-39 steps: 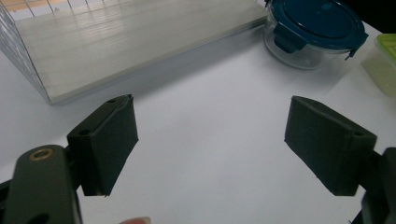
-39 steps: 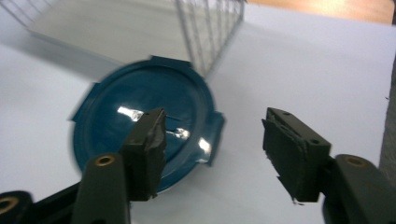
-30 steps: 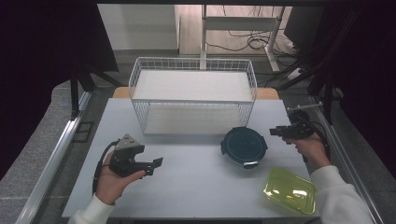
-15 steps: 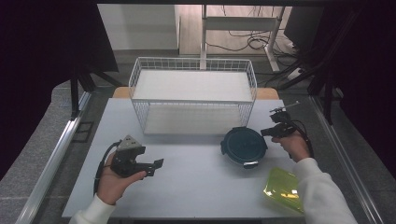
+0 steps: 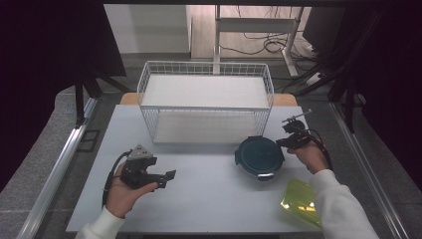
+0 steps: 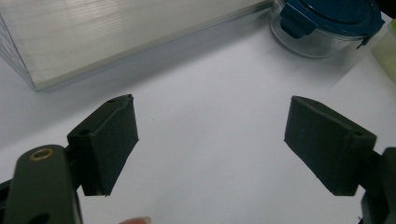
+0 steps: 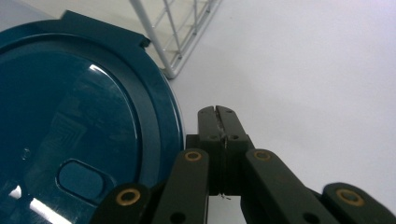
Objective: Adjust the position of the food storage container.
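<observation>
Container (image 5: 259, 157) with blue lid sealed, contents unseen; right hand-held gripper (image 7: 218, 122) clenched empty beside its rim, left hand-held gripper (image 6: 210, 149) released over tabletop (image 5: 209, 199).

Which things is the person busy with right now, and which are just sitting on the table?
Busy with:
- round container with the blue lid
- right gripper, jaws shut, right beside the lid's rim

Just sitting there:
- white wire basket
- yellow-green container
- left gripper, jaws open over bare table
</observation>
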